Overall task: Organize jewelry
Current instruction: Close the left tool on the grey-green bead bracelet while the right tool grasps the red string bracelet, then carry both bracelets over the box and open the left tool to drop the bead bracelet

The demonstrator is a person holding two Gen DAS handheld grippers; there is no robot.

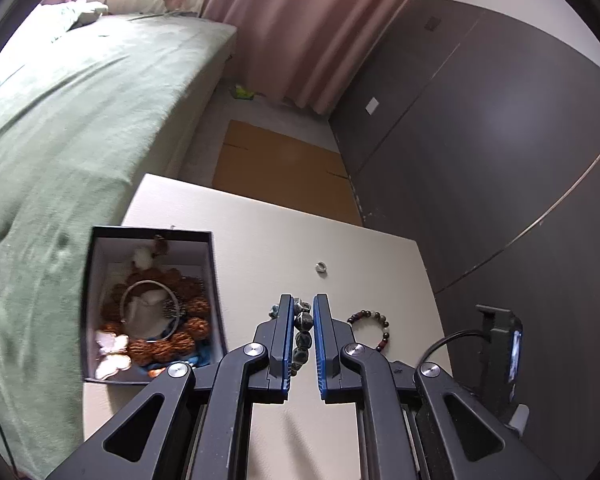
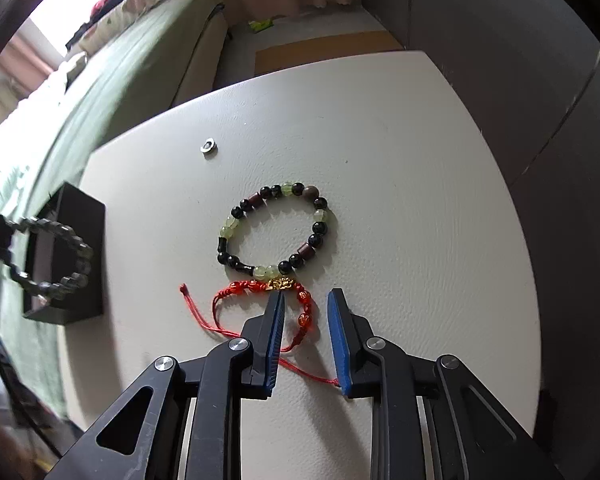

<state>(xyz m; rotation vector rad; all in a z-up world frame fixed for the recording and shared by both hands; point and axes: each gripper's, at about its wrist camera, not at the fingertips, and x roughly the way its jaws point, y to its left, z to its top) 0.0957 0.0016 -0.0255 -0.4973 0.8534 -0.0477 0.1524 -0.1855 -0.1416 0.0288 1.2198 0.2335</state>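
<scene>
Left wrist view: the left hand-held gripper (image 1: 302,320) is closed on a dark-bead bracelet (image 1: 303,330), whose beads run in a line between the blue pads. The bracelet is carried clear of the desk (image 1: 260,232), probably so that it can be taken to the black jewelry box (image 1: 152,304) at the desk's left edge, next to the green bed (image 1: 60,120). The box already contains a brown bead strand, a silver bangle (image 1: 150,306) and a butterfly piece. A small silver ring (image 1: 321,267) lies near the middle of the desk. A brown-bead bracelet (image 1: 370,326) lies just right of the gripper.

Right wrist view: the right hand-held gripper (image 2: 305,304) points steeply down at a red cord bracelet (image 2: 276,300) lying toward the near edge of the desk. Its jaws stand either side of the beaded section; whether the pads are pressing on it cannot be told. The cord tails trail loose on the surface, so a grip on the beads is judged the firmer hold. A black-and-green bead bracelet (image 2: 278,230) lies just beyond, touching or almost touching the red one. The ring (image 2: 209,147) lies farther off. The left gripper's bracelet (image 2: 52,258) hangs at the far left, in front of the box (image 2: 80,256).
</scene>
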